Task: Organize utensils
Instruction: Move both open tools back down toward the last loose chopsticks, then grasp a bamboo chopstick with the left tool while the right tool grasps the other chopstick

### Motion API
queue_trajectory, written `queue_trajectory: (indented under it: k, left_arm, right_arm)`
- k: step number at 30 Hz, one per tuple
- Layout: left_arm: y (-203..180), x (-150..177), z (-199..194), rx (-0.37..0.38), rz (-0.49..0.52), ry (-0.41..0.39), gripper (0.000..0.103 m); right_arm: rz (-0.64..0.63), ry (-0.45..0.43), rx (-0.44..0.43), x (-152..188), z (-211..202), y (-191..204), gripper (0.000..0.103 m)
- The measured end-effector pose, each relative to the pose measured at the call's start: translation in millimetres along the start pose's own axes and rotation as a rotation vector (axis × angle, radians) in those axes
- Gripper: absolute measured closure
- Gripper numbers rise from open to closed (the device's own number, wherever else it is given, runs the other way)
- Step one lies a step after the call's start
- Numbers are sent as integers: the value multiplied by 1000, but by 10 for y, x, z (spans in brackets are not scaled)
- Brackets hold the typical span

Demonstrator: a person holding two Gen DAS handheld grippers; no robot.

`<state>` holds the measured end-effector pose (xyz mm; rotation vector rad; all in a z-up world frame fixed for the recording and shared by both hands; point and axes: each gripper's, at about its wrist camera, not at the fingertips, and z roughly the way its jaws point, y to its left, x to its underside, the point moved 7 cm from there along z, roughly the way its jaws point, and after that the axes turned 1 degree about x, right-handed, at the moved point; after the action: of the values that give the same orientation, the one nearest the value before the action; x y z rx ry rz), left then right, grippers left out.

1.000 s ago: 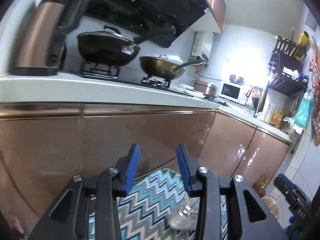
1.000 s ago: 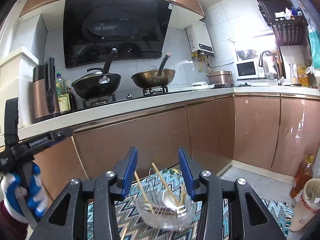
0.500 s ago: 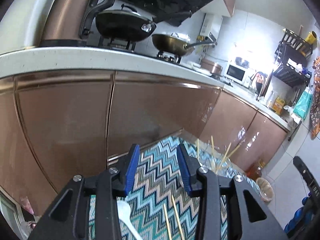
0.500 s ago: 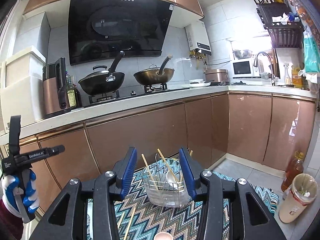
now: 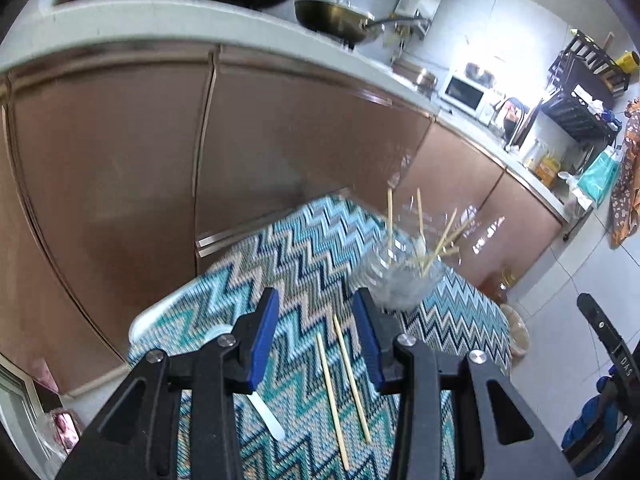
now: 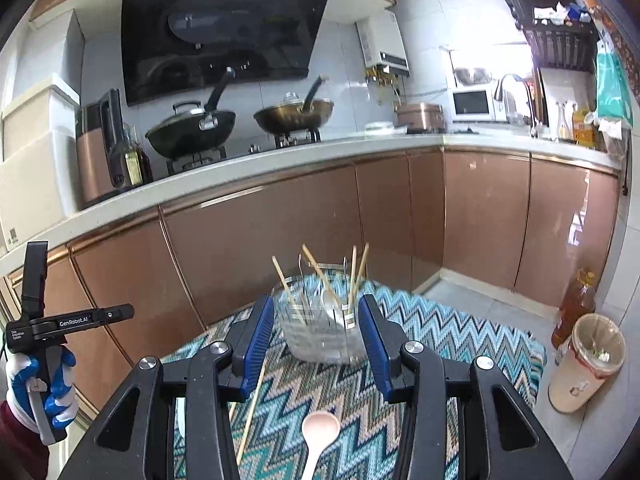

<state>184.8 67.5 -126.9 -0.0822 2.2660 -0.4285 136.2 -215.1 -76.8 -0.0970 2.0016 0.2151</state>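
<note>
A clear utensil holder with several chopsticks and a white spoon upright in it stands on the zigzag tablecloth. My right gripper hovers open just short of it, nothing between its pads. A pink spoon and a loose chopstick lie under it. My left gripper is open and empty above two loose chopsticks and a white spoon handle. The holder stands ahead and right of it. A gloved hand holds the left gripper at the table's left end.
Brown cabinet fronts and the counter with two woks run close behind the table. A lined waste bin and an oil bottle stand on the floor to the right.
The left gripper has tipped down and sunk, bringing the cloth, loose chopsticks and holder into view. The right gripper has drawn back from the holder, and the pink spoon now shows beneath it.
</note>
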Motion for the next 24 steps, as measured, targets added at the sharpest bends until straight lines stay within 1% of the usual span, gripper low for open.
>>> queue_trajectory:
  k: [3, 9, 12, 20, 24]
  left_arm:
    - [16, 108, 176, 12, -11, 58, 66]
    - [18, 312, 550, 19, -7, 178, 66]
    - [34, 383, 718, 16, -10, 226, 66]
    - [38, 621, 1202, 7, -9, 371, 67]
    - [35, 715, 1435, 8, -13, 435, 67]
  right_arm:
    - [1, 45, -6, 112, 110, -3, 62]
    - [9, 134, -27, 323, 364, -27, 62]
    - [7, 177, -37, 413, 496, -17, 62]
    - [16, 322, -100, 744, 955, 74, 62]
    - [-16, 397, -131, 916, 1179, 206, 64]
